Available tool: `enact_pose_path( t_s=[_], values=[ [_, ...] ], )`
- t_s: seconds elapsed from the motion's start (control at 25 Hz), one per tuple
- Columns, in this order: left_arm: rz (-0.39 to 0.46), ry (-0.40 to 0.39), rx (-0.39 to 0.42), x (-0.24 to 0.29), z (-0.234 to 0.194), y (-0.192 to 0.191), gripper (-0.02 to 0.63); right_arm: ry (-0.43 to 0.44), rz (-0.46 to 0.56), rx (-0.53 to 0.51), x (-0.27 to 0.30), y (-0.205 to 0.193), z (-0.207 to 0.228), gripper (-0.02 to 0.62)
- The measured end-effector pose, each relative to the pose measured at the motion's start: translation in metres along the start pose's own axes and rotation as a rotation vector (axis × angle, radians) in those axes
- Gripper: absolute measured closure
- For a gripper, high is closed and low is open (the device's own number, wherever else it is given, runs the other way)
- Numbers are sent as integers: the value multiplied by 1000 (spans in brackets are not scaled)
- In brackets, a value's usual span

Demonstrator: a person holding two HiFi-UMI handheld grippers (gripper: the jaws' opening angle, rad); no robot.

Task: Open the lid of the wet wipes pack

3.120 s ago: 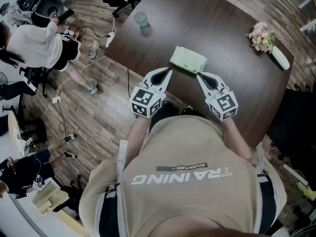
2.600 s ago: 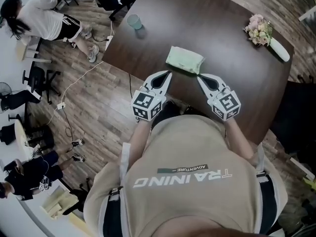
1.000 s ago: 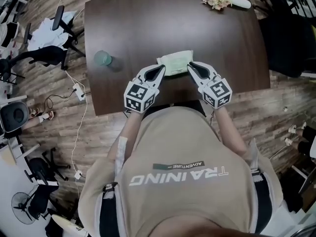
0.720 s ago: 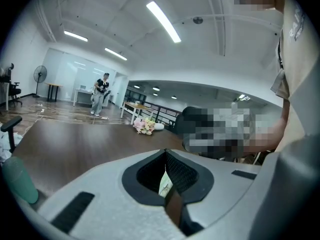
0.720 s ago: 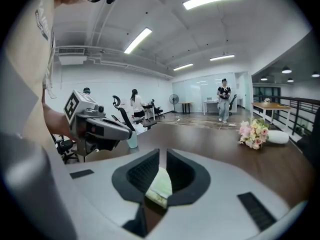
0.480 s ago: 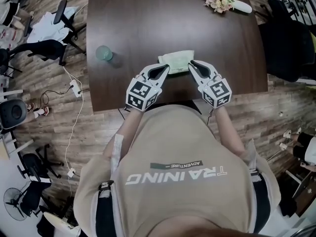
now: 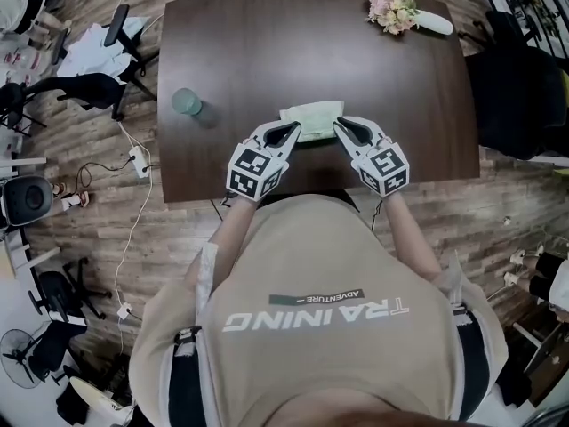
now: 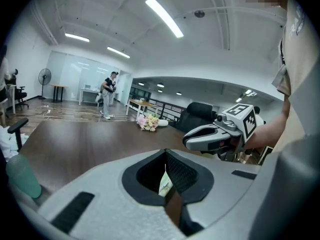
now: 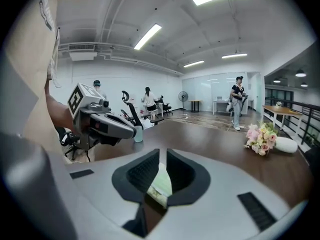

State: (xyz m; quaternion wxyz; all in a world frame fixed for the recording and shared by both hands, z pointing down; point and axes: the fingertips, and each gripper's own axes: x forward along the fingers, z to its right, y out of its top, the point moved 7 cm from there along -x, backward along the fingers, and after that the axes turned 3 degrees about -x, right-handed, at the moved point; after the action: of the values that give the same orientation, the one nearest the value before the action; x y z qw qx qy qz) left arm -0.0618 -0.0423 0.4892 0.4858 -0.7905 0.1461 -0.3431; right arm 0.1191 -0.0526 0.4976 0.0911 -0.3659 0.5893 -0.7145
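Observation:
A pale green wet wipes pack (image 7: 313, 114) lies flat near the front edge of the dark wooden table (image 7: 311, 52). My left gripper (image 7: 296, 128) is at the pack's near left corner and my right gripper (image 7: 339, 125) at its near right corner, both low over it. The left gripper view has the left gripper (image 8: 165, 154) shut, with a sliver of the pack (image 8: 165, 184) showing below its pads. The right gripper (image 9: 162, 156) also stands shut, with the pack (image 9: 161, 188) beneath it. I cannot tell whether either touches the pack. Its lid is hidden.
A green cup (image 7: 187, 101) stands at the table's left edge. A bunch of flowers (image 7: 391, 5) and a white vase (image 7: 432, 23) lie at the far right corner. Office chairs (image 7: 98, 60) stand left of the table, a black one (image 7: 511, 87) on the right. People stand far off (image 9: 236, 101).
The head view has swung, so the table now lies square in view instead of diagonal. Both grippers stay at the pack's near corners, and over the last second they have barely moved.

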Motion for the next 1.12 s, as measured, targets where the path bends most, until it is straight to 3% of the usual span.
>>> enact_pose_path(
  t_s=[0.6, 1.12],
  values=[
    [-174, 17, -86, 43, -35, -49, 597, 54, -187, -77, 29, -33, 13, 577],
    [-322, 13, -48, 70, -57, -86, 597, 113, -335, -237, 55, -52, 6, 577]
  ],
)
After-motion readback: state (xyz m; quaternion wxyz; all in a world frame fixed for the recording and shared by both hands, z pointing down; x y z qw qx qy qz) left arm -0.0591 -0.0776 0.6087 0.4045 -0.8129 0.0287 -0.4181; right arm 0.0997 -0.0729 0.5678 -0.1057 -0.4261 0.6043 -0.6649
